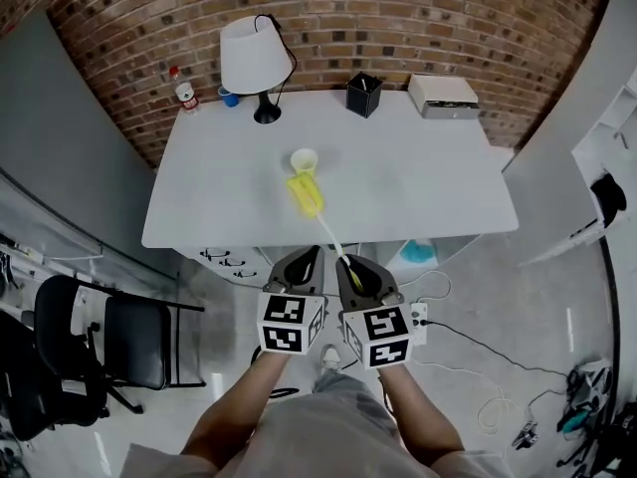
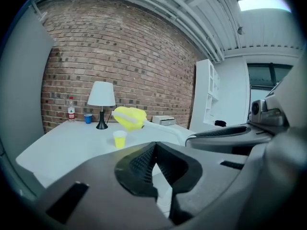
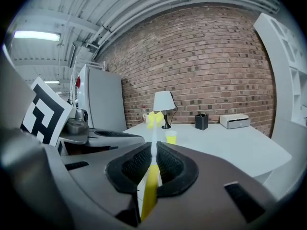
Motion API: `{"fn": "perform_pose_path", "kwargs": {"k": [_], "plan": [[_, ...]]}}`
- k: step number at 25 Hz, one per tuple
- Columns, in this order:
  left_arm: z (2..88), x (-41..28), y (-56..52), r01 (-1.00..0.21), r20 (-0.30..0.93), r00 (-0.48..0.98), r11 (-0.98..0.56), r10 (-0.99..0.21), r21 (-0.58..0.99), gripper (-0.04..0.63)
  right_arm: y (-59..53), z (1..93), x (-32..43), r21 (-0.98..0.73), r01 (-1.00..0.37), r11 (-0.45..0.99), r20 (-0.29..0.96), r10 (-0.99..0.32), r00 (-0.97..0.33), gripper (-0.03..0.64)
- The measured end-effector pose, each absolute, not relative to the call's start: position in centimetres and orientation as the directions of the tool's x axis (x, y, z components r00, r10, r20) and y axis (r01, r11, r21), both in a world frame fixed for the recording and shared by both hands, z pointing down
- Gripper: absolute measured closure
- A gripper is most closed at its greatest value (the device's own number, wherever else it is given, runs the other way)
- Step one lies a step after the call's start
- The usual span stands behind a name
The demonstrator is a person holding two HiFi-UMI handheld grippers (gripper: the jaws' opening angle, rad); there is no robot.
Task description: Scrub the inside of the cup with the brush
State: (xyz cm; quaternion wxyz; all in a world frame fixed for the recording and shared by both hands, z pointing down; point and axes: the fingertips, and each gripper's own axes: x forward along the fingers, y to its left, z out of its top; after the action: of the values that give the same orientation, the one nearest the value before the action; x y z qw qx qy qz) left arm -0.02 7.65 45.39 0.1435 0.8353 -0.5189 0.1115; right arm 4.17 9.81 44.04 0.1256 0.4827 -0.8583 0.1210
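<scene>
A small yellow cup (image 1: 304, 158) stands upright near the middle of the white table (image 1: 438, 187). The brush has a yellow head (image 1: 306, 194) that hovers just in front of the cup, outside it. Its long white and yellow handle runs back past the table's front edge into my right gripper (image 1: 345, 261), which is shut on it. In the right gripper view the handle (image 3: 152, 176) lies between the pads, with the brush head (image 3: 154, 120) and the cup (image 3: 171, 137) ahead. My left gripper (image 1: 307, 255) is beside the right one, shut and empty. The left gripper view shows the cup (image 2: 119, 139) under the brush head (image 2: 129, 118).
At the table's back stand a white lamp (image 1: 257, 63), a black holder (image 1: 364, 95), a white box (image 1: 444, 95), a bottle (image 1: 184, 90) and a blue cup (image 1: 229, 97). Black chairs (image 1: 100, 347) are at the left on the floor, cables and a power strip (image 1: 419, 317) at the right.
</scene>
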Motion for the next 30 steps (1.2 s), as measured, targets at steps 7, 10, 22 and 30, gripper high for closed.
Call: {"fn": "perform_pose_path", "kwargs": {"k": [7, 10, 22, 30], "plan": [[45.7, 0.1, 5.0, -0.924, 0.350, 0.381, -0.364, -0.855, 0.117, 0.589, 6.7, 44.3, 5.0, -0.106, -0.833, 0.543, 0.327, -0.772, -0.544, 0.589], [45.7, 0.0, 4.3, -0.928, 0.353, 0.371, -0.353, -0.859, 0.118, 0.589, 6.0, 44.2, 4.9, -0.108, -0.827, 0.552, 0.326, -0.766, -0.554, 0.589], [47.1, -0.1, 0.8, -0.924, 0.359, 0.383, -0.355, -0.851, 0.142, 0.589, 2.4, 44.5, 5.2, -0.087, -0.841, 0.534, 0.336, -0.779, -0.529, 0.589], [48.7, -1.4, -3.3, -0.909, 0.372, 0.418, -0.384, -0.829, 0.166, 0.589, -1.7, 45.2, 3.2, -0.089, -0.843, 0.530, 0.355, -0.774, -0.524, 0.589]]}}
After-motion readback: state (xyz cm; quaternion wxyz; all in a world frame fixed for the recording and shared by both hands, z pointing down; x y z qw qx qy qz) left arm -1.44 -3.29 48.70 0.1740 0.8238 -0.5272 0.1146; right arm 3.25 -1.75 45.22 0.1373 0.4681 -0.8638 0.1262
